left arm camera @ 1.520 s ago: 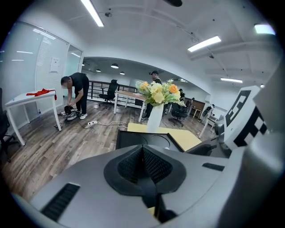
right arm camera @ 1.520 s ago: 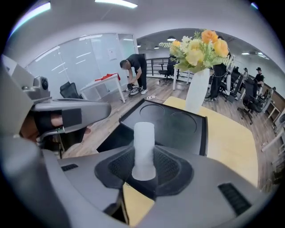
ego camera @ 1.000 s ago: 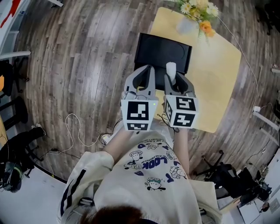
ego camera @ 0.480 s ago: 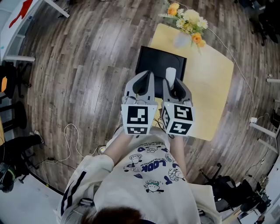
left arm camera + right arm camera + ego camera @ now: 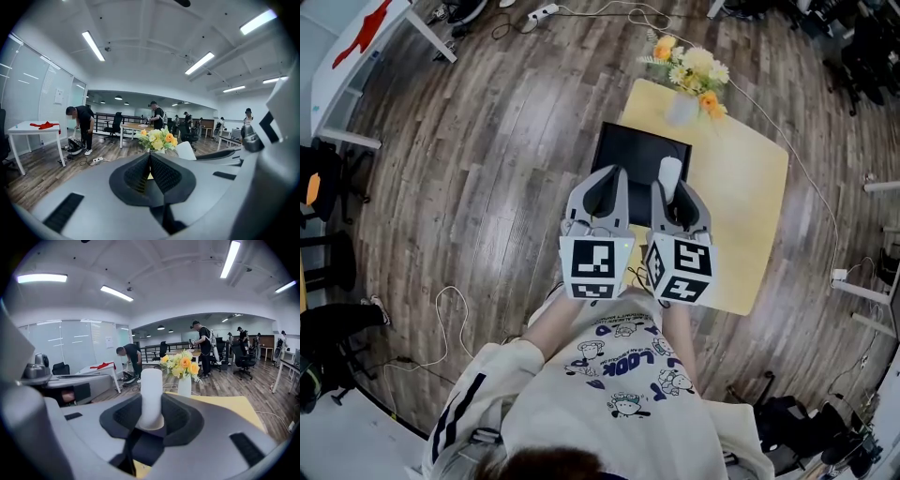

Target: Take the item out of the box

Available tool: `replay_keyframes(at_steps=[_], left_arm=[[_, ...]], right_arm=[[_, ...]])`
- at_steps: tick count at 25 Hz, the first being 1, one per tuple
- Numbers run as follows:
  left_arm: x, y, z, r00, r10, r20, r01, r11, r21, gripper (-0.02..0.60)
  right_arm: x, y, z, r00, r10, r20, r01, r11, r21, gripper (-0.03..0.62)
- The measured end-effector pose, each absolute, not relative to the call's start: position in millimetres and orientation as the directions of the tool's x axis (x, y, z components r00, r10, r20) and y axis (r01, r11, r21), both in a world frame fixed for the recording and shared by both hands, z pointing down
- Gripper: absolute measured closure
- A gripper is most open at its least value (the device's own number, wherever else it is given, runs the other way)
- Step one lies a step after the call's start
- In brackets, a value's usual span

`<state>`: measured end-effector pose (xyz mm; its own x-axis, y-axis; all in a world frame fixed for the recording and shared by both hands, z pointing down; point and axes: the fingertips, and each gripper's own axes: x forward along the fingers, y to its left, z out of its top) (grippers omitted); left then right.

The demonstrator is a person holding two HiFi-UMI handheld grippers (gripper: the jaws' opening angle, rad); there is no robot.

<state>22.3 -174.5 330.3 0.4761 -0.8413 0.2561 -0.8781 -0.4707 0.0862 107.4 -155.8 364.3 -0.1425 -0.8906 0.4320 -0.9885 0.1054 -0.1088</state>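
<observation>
Over the yellow desk (image 5: pixel 750 216), above the black box (image 5: pixel 623 150) at its left edge, both hands point forward side by side, left gripper (image 5: pixel 150 164) fingers clenched empty, right gripper (image 5: pixel 151 420) fingers grasping the upright white cylinder (image 5: pixel 151 394), both higher than a second ago.

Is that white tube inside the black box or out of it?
Out, it seems: the right hand-held gripper clamps the white tube upright, clear above the black box.
</observation>
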Motion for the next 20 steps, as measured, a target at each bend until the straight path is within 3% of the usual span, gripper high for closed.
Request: replay_keyframes(at_steps=[20], left_arm=[[23,-149,282,0.461,-0.88,0.113,-0.887,-0.462,0.025,0.568]], right_arm=[[109,-132,306,-0.135,-0.973,0.188,-0.989,0.12,-0.089,0.45]])
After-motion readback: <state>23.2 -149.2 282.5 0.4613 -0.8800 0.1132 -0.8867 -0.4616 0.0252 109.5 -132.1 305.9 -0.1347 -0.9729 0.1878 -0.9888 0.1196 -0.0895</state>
